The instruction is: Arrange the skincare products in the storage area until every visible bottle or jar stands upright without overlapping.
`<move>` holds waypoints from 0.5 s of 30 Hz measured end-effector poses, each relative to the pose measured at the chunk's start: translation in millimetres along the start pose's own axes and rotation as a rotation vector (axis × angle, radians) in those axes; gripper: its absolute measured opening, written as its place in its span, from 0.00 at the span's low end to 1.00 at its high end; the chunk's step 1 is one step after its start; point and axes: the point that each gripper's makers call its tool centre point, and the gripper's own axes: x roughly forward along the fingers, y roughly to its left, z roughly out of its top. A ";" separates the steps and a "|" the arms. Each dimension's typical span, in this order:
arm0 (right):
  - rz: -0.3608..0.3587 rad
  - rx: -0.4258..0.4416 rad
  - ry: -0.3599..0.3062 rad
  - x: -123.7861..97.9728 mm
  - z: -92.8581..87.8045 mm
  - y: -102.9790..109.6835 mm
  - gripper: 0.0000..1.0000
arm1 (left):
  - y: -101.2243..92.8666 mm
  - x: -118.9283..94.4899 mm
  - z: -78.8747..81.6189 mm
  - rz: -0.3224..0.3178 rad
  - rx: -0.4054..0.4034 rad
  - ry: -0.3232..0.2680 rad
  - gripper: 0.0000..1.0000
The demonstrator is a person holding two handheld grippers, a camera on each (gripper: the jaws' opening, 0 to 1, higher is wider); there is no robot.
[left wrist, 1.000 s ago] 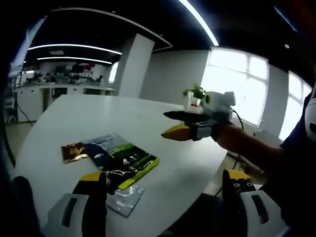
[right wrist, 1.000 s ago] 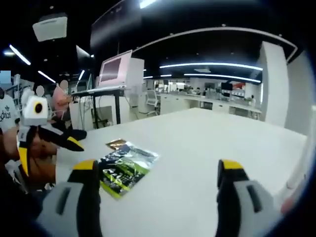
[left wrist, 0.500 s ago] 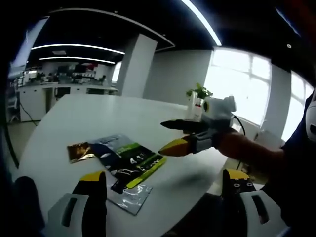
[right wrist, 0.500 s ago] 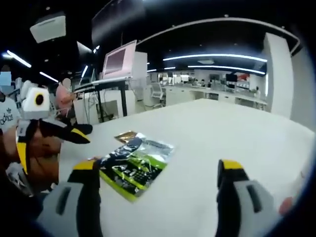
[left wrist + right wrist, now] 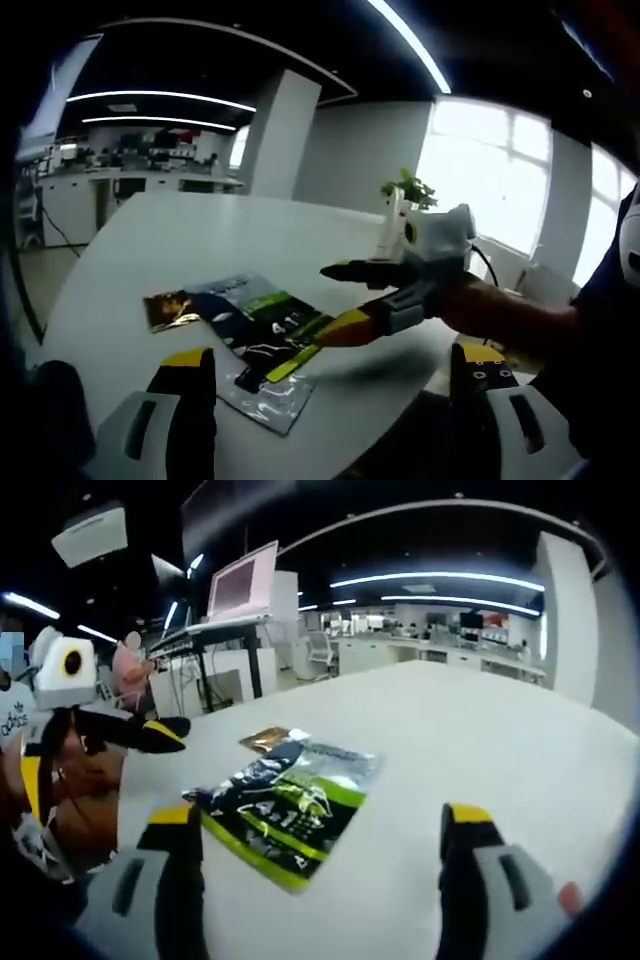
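Note:
Flat sachets lie overlapping on the round white table (image 5: 130,250): a black-and-green packet (image 5: 268,326) on top, a small gold-brown sachet (image 5: 168,308) at its far end and a silvery sachet (image 5: 268,396) under its near end. My left gripper (image 5: 330,400) is open near the table's front edge, nothing between its fingers. My right gripper (image 5: 330,303) reaches in from the right, open, its yellow lower finger just above the green packet's edge. From the right gripper view, that gripper (image 5: 320,870) is open over the table, the green packet (image 5: 290,805) and gold sachet (image 5: 265,740) just ahead of it.
A small plant in a white pot (image 5: 398,205) stands near the table's far right edge. A hand and forearm (image 5: 500,312) hold the right gripper. My left gripper's black, yellow-tipped finger (image 5: 150,734) shows at the left. A desk with a monitor (image 5: 240,585) stands behind.
The right gripper has dropped and moved in toward the sachets, its lower finger now over the green packet's edge. The sachets look larger and closer in the right gripper view.

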 end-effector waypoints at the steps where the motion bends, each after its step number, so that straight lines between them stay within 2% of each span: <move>1: 0.001 0.001 0.000 -0.1 -0.1 0.8 1.00 | 0.8 -0.5 -0.1 0.003 0.002 0.001 0.99; 15: 0.021 0.014 0.016 3.6 -5.8 4.8 0.99 | 4.0 -0.8 -2.1 0.005 -0.005 0.001 0.99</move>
